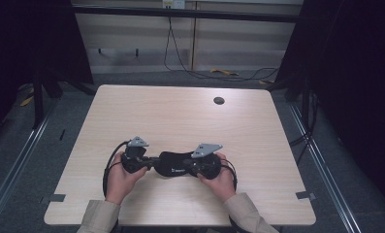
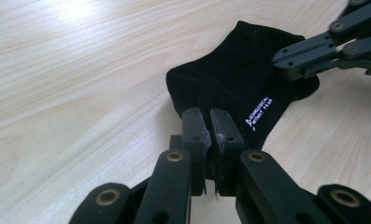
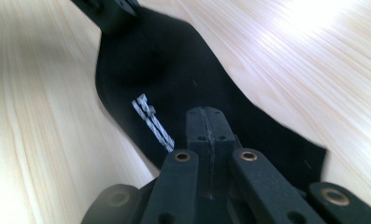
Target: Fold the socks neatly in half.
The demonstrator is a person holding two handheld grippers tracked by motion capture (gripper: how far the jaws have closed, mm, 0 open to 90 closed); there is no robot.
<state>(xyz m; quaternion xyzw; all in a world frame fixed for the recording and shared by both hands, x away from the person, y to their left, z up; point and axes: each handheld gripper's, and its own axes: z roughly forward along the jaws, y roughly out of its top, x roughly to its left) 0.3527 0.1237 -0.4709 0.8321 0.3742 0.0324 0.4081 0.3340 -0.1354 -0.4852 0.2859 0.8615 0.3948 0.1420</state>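
- Black sock (image 1: 174, 164) lies flat at the table's (image 1: 180, 116) near edge, stretched between both grippers.
- Left gripper (image 2: 212, 122): jaws pinched shut on one end of the sock.
- Right gripper (image 3: 206, 122): jaws fully closed on the other end.
- Judgement: mid-stretch or straightening. Keep both pinches firm, pull level and even, stay low so the fabric doesn't twist or slip.

We see a black sock (image 1: 173, 164) with small white lettering, lying flat on the pale wooden table, stretched between the left gripper (image 2: 212, 122) and the right gripper (image 3: 205, 122), each clamped on one end.
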